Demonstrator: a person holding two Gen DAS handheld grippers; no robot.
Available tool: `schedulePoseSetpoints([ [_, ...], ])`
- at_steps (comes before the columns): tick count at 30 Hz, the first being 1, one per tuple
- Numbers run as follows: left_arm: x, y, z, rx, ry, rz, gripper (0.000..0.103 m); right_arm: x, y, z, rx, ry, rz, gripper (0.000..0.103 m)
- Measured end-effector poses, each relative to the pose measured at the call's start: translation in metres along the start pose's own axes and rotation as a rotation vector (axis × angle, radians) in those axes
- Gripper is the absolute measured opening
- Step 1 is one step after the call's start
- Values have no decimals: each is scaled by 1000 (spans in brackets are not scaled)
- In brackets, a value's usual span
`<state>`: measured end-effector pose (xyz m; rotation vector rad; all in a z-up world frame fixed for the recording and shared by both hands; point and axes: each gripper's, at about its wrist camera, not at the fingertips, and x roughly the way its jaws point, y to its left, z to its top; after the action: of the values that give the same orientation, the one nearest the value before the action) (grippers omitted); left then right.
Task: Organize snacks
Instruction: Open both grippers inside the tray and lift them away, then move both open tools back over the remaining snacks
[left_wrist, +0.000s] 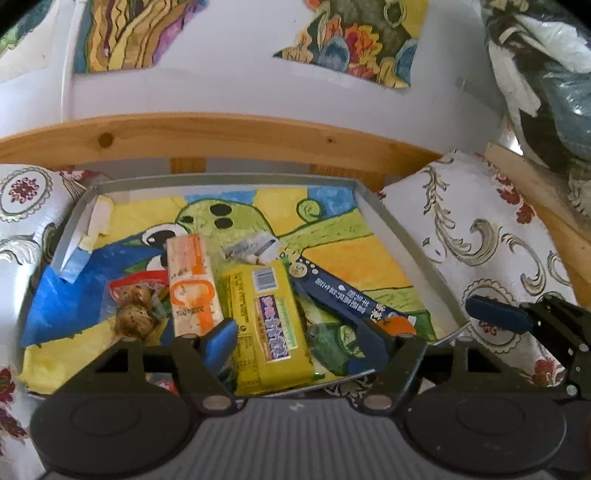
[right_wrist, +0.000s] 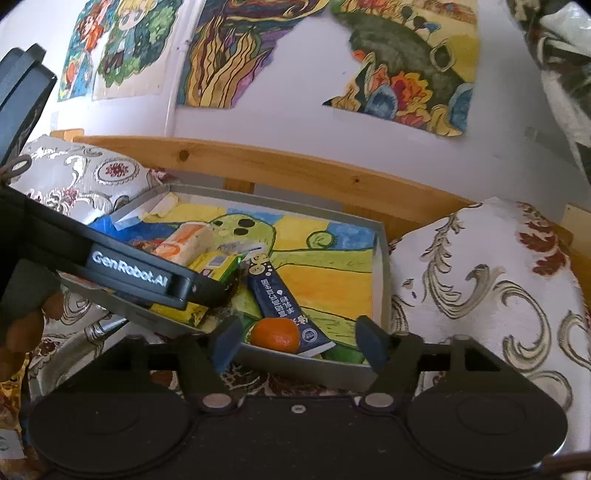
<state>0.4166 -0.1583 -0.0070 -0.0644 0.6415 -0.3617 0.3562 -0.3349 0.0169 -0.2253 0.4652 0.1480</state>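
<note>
A grey tray (left_wrist: 221, 182) lined with a painted sheet holds the snacks. In it lie an orange-and-white pack (left_wrist: 192, 284), a yellow pack (left_wrist: 269, 325), a dark blue pack (left_wrist: 343, 295), a clear bag of brown balls (left_wrist: 135, 306), a small silver wrapper (left_wrist: 251, 251) and an orange fruit (right_wrist: 275, 334). My left gripper (left_wrist: 297, 345) is open over the near end of the yellow pack. My right gripper (right_wrist: 299, 345) is open at the tray's near rim (right_wrist: 295, 363), with the fruit and the blue pack (right_wrist: 280, 299) just beyond its fingers. The left gripper's body (right_wrist: 129, 266) crosses the right wrist view.
Patterned cushions (left_wrist: 480, 240) (right_wrist: 498, 277) flank the tray on both sides. A wooden rail (left_wrist: 221, 136) runs behind it, below a white wall with paintings. A hand (right_wrist: 22, 325) holds the left gripper. A blue finger (left_wrist: 495, 311) of the right gripper shows at the tray's right.
</note>
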Motion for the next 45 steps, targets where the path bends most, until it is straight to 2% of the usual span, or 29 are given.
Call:
schedulePoseSetpoints([
  [7, -31, 3, -2, -8, -90, -13, 90, -25, 1, 0, 40, -34, -36, 83],
  [10, -48, 5, -4, -25, -129, -15, 99, -38, 4, 1, 37, -64, -65, 89],
  [12, -61, 6, -7, -31, -160, -12, 102, -51, 4, 1, 53, -95, -79, 97],
  [17, -90, 9, -18, -20, -209, 15, 102, -76, 8, 0, 86, -136, -107, 102],
  [23, -124, 14, -36, -19, -247, 46, 103, -106, 25, -1, 107, -173, -108, 102],
  [33, -177, 31, -74, -46, -260, 121, 103, -149, 64, -17, 91, -186, -53, 102],
  [45, -221, 71, -132, -127, -171, 234, 103, -173, 106, -50, 75, -141, 8, 102],
])
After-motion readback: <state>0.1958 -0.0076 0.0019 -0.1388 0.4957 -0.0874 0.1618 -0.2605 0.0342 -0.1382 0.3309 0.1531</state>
